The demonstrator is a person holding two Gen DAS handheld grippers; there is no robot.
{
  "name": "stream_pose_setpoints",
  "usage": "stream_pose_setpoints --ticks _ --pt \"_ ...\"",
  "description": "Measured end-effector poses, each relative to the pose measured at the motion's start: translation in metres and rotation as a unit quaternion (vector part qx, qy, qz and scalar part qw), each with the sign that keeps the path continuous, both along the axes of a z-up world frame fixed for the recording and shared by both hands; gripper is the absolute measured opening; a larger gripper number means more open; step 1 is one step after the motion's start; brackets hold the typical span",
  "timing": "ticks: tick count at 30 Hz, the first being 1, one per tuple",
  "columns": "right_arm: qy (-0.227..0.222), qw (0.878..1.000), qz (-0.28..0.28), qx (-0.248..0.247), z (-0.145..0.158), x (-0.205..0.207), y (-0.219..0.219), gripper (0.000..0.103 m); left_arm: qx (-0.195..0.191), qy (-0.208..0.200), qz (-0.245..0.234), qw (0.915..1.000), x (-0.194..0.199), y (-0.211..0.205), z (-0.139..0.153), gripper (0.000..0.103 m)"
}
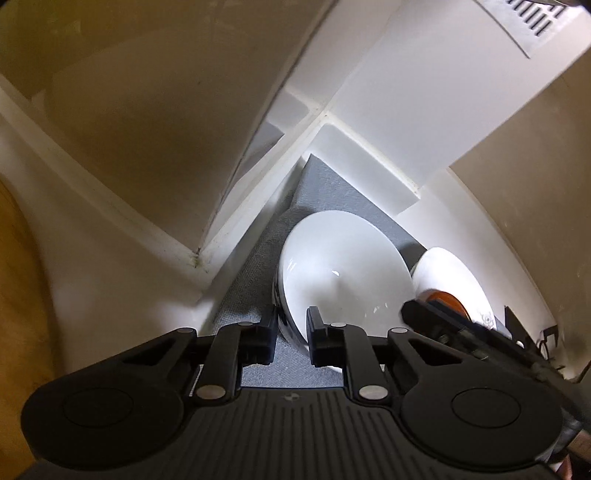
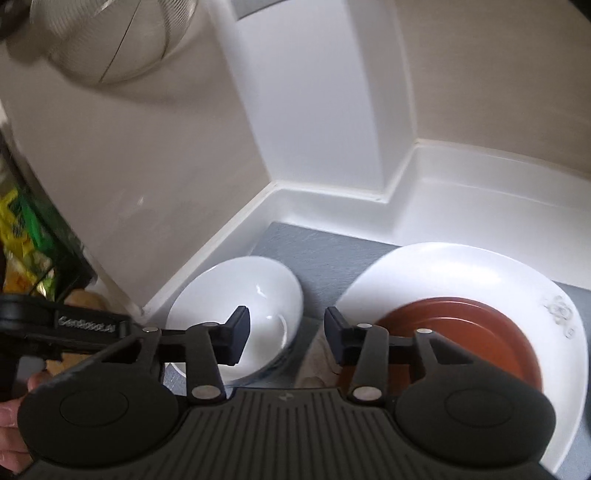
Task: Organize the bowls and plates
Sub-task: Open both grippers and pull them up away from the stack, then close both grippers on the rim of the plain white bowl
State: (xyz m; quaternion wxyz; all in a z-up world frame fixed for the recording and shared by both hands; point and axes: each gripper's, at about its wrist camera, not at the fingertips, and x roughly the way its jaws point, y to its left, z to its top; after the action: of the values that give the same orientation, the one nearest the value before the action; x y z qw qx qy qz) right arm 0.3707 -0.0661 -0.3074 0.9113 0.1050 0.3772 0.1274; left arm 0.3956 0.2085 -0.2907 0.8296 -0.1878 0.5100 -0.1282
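Left wrist view: left gripper (image 1: 291, 328) points down at a white bowl (image 1: 343, 273) sitting on a grey mat (image 1: 325, 188) in the corner of a white counter (image 1: 373, 166). One finger sits outside the bowl's near rim, the other inside it, so the rim runs through the narrow gap. Jaws nearly together and look pinched on that rim; pad contact itself is hard to make out. Under the top bowl, darker edges show at its left side, looks like a stack, can't count. To the right, a white plate (image 1: 454, 269) with a brown dish (image 1: 448, 299) on it, partly hidden by the right gripper's black body (image 1: 461, 332) crossing in from the right edge. Beige wall panels above, a slotted vent (image 1: 532, 18) top right.

Right wrist view: right gripper (image 2: 286, 332) hangs over the mat (image 2: 314, 251) between the bowl (image 2: 240, 295) and the plate (image 2: 461, 273). Jaws spread partway, nothing between them, pads touching nothing. Left finger overlaps the bowl's interior in the picture, right finger sits by the plate's near-left rim. Brown dish (image 2: 461, 332) lies centred on the plate; small grey flower print (image 2: 559, 308) on the plate's right rim. Bowl is just beside the plate, apart from it, close to the counter's raised white edge (image 2: 221, 236). The left gripper's body (image 2: 74, 325) enters from the left edge, with a hand (image 2: 14, 424) below it. Wire sieve (image 2: 107, 40) top left, yellow-green packets (image 2: 22, 236) at the far left.
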Motion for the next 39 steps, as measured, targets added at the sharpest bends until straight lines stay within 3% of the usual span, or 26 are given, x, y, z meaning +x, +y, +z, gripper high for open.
stream_pose_setpoints --ticks 1,2,6,13,16,20,23,28,33,39 --pt "0.011 1.000 -0.002 -0.007 -0.002 0.002 0.004 0.036 -0.005 0.007 0.002 1.0000 0.002 0.001 -0.001 0.017" --pt "0.021 1.000 -0.001 -0.001 -0.006 0.005 0.006 0.018 -0.007 0.009 0.003 0.9999 0.004 0.002 -0.001 0.017" --pt "0.030 0.999 -0.004 0.013 -0.006 0.005 0.010 0.011 0.013 0.007 0.001 0.9999 -0.006 0.003 0.000 0.015" --pt "0.053 0.998 0.041 0.011 -0.003 -0.033 0.030 0.013 0.025 0.011 -0.008 0.9996 -0.040 0.024 0.002 0.015" --pt "0.056 0.998 0.027 0.023 -0.006 -0.039 0.033 0.019 0.009 0.022 0.012 0.9996 -0.036 0.024 -0.003 0.015" --pt "0.053 0.998 0.046 -0.003 -0.016 -0.025 0.045 0.029 0.021 0.040 0.013 0.9989 -0.022 0.016 -0.017 0.015" --pt "0.055 0.998 0.035 0.008 -0.018 -0.020 0.044 0.021 0.037 0.051 0.016 0.9979 -0.019 0.014 -0.012 0.014" --pt "0.028 0.999 0.037 0.029 0.005 -0.036 0.034 0.020 0.066 0.015 0.008 0.9977 -0.031 -0.001 0.020 0.014" --pt "0.017 0.998 0.023 0.047 0.027 -0.061 0.001 0.021 0.062 -0.003 0.001 0.9981 -0.046 -0.032 0.044 0.014" --pt "0.005 0.999 -0.031 0.040 0.034 -0.101 -0.060 0.020 0.066 0.004 -0.048 0.9966 -0.057 -0.108 0.050 0.014"
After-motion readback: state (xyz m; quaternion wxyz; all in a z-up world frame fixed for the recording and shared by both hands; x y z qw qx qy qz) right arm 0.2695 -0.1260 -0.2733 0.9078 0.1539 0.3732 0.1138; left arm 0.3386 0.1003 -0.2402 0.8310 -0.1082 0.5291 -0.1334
